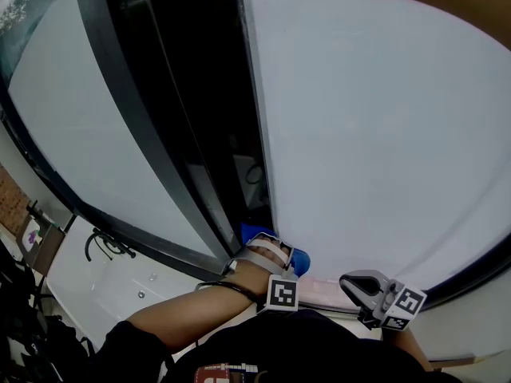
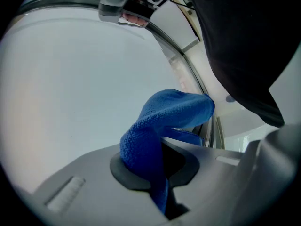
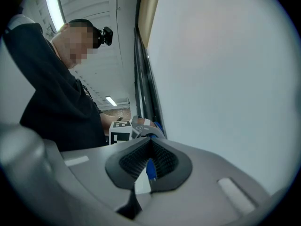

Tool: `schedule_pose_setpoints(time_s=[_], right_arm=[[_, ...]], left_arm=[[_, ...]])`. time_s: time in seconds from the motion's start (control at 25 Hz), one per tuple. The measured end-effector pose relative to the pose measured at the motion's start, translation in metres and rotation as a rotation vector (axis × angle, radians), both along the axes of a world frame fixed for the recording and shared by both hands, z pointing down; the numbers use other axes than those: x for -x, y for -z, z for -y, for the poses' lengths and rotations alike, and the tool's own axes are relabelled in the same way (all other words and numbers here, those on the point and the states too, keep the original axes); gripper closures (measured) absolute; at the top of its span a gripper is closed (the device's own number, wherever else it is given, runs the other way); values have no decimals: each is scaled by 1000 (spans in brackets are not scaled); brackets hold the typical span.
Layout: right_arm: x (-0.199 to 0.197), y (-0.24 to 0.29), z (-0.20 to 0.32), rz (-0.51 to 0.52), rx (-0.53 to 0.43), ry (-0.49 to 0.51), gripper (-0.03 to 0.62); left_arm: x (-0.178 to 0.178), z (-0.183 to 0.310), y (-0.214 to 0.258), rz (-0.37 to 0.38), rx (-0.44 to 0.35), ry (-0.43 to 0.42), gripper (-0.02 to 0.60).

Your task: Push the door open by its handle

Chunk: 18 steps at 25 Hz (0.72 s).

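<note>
Clamping blue cloth (image 2: 164, 112) in left tool (image 2: 160, 171), fold sticking out past the jaws, just beside edge of white door (image 1: 383, 134) and dark gap (image 1: 211, 94). Holding right tool (image 3: 149, 166) with jaws together, near door's face, to the right of left tool.

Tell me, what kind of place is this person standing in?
Probably a doorway inside an office or workshop-type building. A plain white door stands beside a dark frame, and the right gripper view shows long strip lights on a ceiling behind the person.
</note>
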State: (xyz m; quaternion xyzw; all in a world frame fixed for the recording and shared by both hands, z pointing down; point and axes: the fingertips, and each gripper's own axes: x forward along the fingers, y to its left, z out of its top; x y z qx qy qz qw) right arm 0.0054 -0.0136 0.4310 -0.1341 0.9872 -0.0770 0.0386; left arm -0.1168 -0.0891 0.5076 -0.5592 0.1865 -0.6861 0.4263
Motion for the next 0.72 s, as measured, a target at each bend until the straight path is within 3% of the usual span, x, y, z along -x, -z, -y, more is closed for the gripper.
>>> schedule_pose_setpoints(time_s=[0.16, 0.4, 0.56, 0.72], right_arm=[[-1, 7, 0, 13, -3, 8, 594], [-16, -1, -2, 26, 11, 4, 594], [-27, 0, -7, 14, 7, 10, 594], [-46, 1, -10, 2, 2, -2, 594]], left_arm=[[16, 9, -9, 147, -33, 9, 560], [15, 30, -16, 140, -23, -3, 560], [23, 63, -17, 196, -46, -31, 560], [27, 91, -19, 205, -42, -11, 560]])
